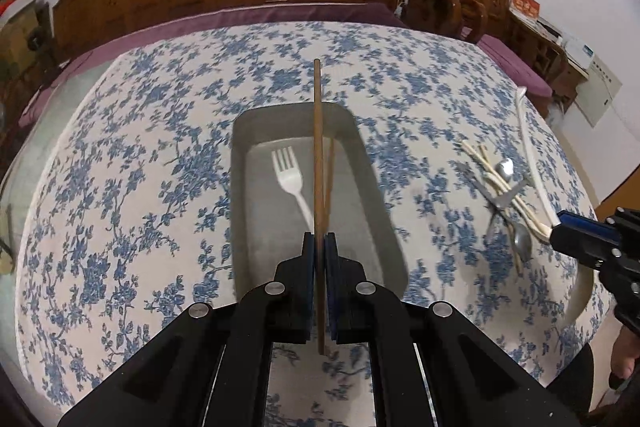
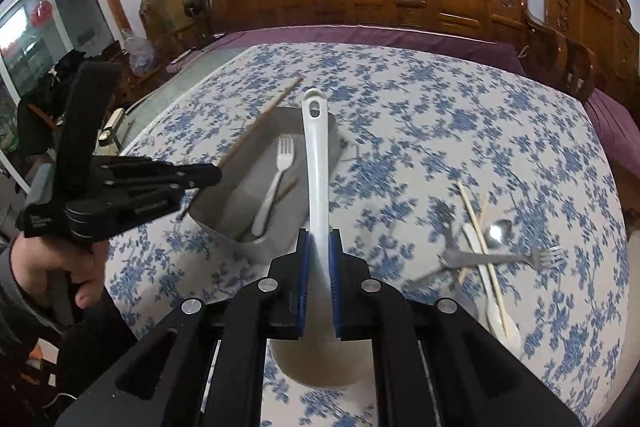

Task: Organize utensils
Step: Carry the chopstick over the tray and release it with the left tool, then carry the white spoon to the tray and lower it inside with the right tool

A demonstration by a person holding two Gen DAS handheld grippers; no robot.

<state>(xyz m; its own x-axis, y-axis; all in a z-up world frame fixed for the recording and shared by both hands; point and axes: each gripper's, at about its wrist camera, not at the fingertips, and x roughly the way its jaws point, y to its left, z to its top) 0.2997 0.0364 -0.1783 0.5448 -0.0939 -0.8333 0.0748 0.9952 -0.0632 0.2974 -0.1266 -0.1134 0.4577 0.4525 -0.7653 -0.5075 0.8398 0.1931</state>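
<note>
Between your left claw's [image 1: 319,239] pads sits a brown chopstick [image 1: 317,147], jaws clamped tight on it near its lower end. Its shaft runs straight ahead of the claw, over the grey tray [image 1: 352,131], with the tip past the tray's far rim. Below and ahead of this claw, inside the tray, lie a white fork [image 1: 290,175] and a second brown chopstick [image 1: 330,167], the fork left of the held stick, the other stick just right of it.

Your right claw [image 2: 319,241] is closed on the handle of a white ladle [image 2: 316,163]. The handle points ahead of the claw, its hole end above the tray's far right corner; the bowl hangs under the claw body. Whether the ladle touches the tray cannot be told.

Right of the right claw, on the floral cloth [image 2: 440,131], lies the unsorted pile: a metal fork [image 2: 520,257], a metal spoon [image 2: 498,229], pale chopsticks [image 2: 480,239] and a white spoon [image 2: 498,315], crossing one another. Motion blur hides finer detail there.

Left of the right claw, your left hand [image 2: 52,259] grips its tool, held stick angled over the tray's left rim.
</note>
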